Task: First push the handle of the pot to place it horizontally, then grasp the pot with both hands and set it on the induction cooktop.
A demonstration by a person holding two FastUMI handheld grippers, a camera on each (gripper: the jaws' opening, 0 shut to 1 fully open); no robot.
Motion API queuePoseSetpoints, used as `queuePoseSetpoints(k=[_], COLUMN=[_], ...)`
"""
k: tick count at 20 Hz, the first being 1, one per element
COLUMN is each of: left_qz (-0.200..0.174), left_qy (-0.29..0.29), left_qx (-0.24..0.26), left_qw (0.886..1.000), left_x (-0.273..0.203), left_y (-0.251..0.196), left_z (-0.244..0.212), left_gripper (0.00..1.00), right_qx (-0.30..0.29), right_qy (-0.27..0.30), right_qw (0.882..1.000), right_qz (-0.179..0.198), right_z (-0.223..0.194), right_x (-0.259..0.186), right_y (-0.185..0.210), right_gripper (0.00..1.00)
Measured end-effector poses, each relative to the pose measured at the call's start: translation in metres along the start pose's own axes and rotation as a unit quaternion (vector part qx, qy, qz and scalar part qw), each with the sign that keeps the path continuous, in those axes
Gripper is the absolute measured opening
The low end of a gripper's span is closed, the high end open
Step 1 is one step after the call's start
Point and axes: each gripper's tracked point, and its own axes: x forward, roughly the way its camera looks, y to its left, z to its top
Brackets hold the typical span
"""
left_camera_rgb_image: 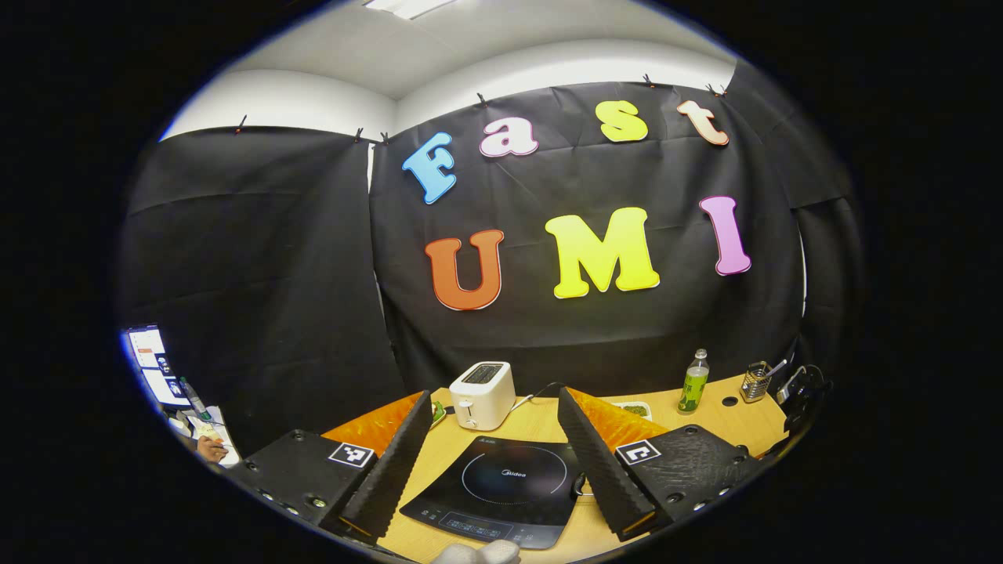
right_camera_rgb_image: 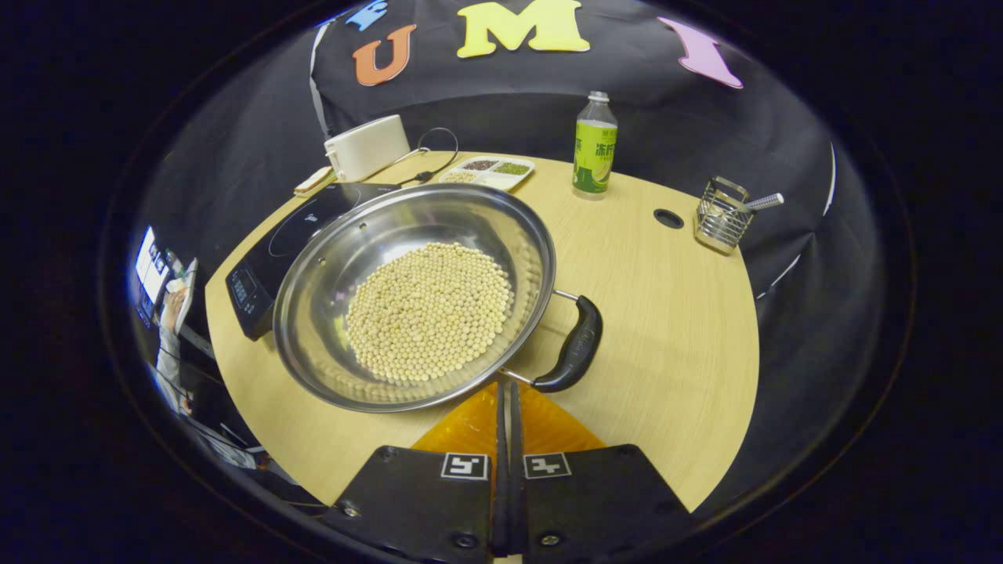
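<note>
Pot (right_camera_rgb_image: 415,301) first: one wide steel pot sits on my round wooden table (right_camera_rgb_image: 674,313), its far-left rim lying over the near corner of the single black cooktop (right_camera_rgb_image: 270,251). A flat heap of pale beans (right_camera_rgb_image: 429,309) covers its bottom. I count one black handle (right_camera_rgb_image: 576,345) showing, on the side nearest my right gripper, and it looks roughly level with the rim.

My right gripper (right_camera_rgb_image: 505,392) has its fingers pressed together with nothing between them; the tips sit just short of the pot's near rim, beside the handle's lower mount, and I cannot tell whether they touch it.

My left gripper (left_camera_rgb_image: 497,419) is spread wide and holds nothing. It hangs above the table, with the cooktop (left_camera_rgb_image: 501,489) between its fingers below.

Behind the cooktop stands one white toaster (right_camera_rgb_image: 367,146). Next comes one green-labelled bottle (right_camera_rgb_image: 594,149), upright past the pot. One wire rack (right_camera_rgb_image: 721,215) with a utensil in it sits well to the right. One small divided tray (right_camera_rgb_image: 490,171) of grains lies between the toaster and the bottle. One dark round hole (right_camera_rgb_image: 668,218) marks the tabletop near the rack.
</note>
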Motion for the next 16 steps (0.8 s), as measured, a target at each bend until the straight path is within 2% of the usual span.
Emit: queuePoseSetpoints(k=[7,10,11,14,16], left_qz=[0.001,-0.013,-0.021,-0.049,-0.069], left_qy=[0.011,0.013,0.013,0.022,0.026], left_qx=[0.001,0.004,0.004,0.003,0.003], left_qw=[1.000,1.000,1.000,0.999,0.997], left_x=[-0.005,-0.003,-0.002,0.004,0.010], left_y=[-0.006,-0.005,-0.005,-0.007,-0.006], left_z=[-0.012,-0.020,-0.024,-0.039,-0.048], left_gripper=[0.96,0.96,0.96,0.96,0.96], right_qx=[0.002,0.002,-0.001,0.019,0.038], right_qy=[-0.003,-0.017,-0.023,-0.036,-0.048], right_qw=[1.000,0.999,0.998,0.996,0.994], right_qz=[-0.011,-0.050,-0.066,-0.085,-0.092], right_z=[0.004,0.002,0.001,-0.008,-0.014], right_x=[0.001,-0.010,-0.015,-0.035,-0.051], right_y=[-0.008,-0.017,-0.020,-0.015,-0.009], right_gripper=[0.04,0.04,0.00,0.01,0.29])
